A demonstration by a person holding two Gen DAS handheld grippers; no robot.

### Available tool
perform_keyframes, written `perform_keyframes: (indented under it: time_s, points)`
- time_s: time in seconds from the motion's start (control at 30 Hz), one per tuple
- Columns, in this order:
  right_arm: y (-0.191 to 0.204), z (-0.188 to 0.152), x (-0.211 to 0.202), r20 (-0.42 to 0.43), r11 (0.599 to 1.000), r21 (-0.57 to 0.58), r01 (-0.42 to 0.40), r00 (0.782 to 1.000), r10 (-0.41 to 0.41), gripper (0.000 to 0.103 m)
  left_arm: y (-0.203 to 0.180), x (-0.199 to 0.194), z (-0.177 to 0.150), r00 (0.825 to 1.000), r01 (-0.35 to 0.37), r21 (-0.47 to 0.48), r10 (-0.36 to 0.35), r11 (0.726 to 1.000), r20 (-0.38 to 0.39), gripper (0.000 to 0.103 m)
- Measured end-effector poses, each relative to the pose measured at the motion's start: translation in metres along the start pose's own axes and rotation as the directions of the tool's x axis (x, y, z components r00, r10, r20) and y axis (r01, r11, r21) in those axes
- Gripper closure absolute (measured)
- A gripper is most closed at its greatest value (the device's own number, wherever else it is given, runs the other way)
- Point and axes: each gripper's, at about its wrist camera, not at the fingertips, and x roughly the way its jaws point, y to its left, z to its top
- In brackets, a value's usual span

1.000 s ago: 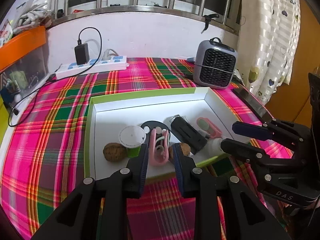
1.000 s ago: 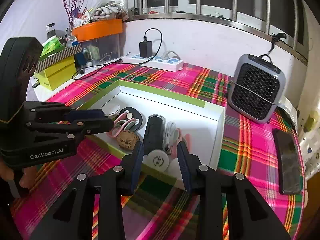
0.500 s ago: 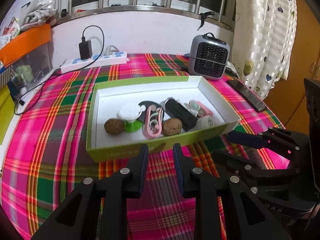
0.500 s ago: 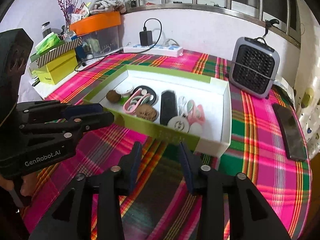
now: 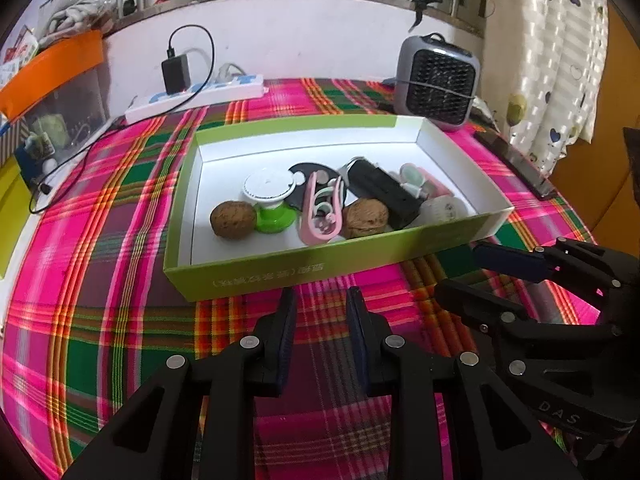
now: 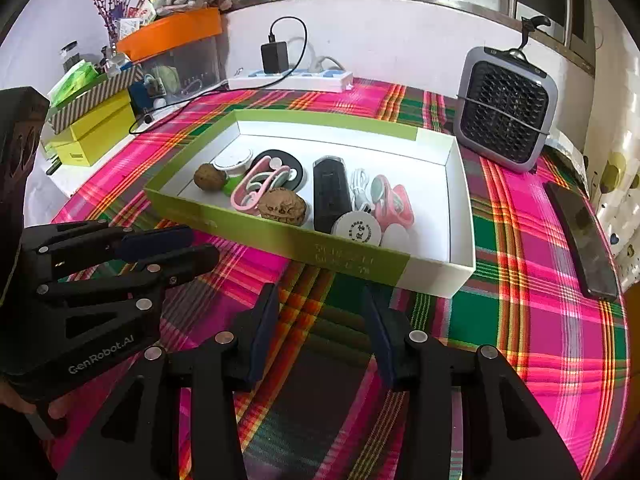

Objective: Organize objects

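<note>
A green and white box [image 5: 248, 276] [image 6: 280, 236] sits on the plaid cloth and holds two walnuts [image 5: 233, 218] [image 6: 282, 205], a white cap on a green base [image 5: 267, 191], a pink clip [image 5: 322, 216] [image 6: 256, 188], a black device [image 5: 384, 192] [image 6: 330, 194], a black disc and a white round tin [image 6: 357, 229]. My left gripper [image 5: 320, 304] is open and empty, a little in front of the box. My right gripper [image 6: 320, 300] is open and empty, also in front of the box. Each gripper shows in the other's view [image 5: 480, 272] [image 6: 188, 248].
A grey fan heater [image 5: 436, 82] [image 6: 506, 110] stands behind the box on the right. A white power strip [image 5: 196, 96] [image 6: 290, 78] with a black charger lies at the back. A black phone [image 6: 582, 234] lies at the right edge. Yellow and orange boxes [image 6: 94, 130] stand left.
Both grippers have pulled back from above the box to the cloth in front of it. They stay empty, and the right one's jaws have spread wider. The box contents have not moved.
</note>
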Motion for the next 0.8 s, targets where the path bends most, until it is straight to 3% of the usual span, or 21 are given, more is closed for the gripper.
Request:
perform_keyframes:
  time_s: [0.47,0.8]
  points:
    - [-0.002,0.006,0.016,-0.037,0.999,0.033,0.037,0.999,-0.036,0.055,-0.006,0.006,0.002,0.998,-0.054,0.043,0.055,0.998,-0.014,0.077]
    - [-0.002,0.007,0.017,-0.039,0.998,0.029,0.050,0.998,-0.048,0.055,-0.007,0.007,0.003,0.998,-0.054,0.041,0.055,0.998,-0.014,0.077]
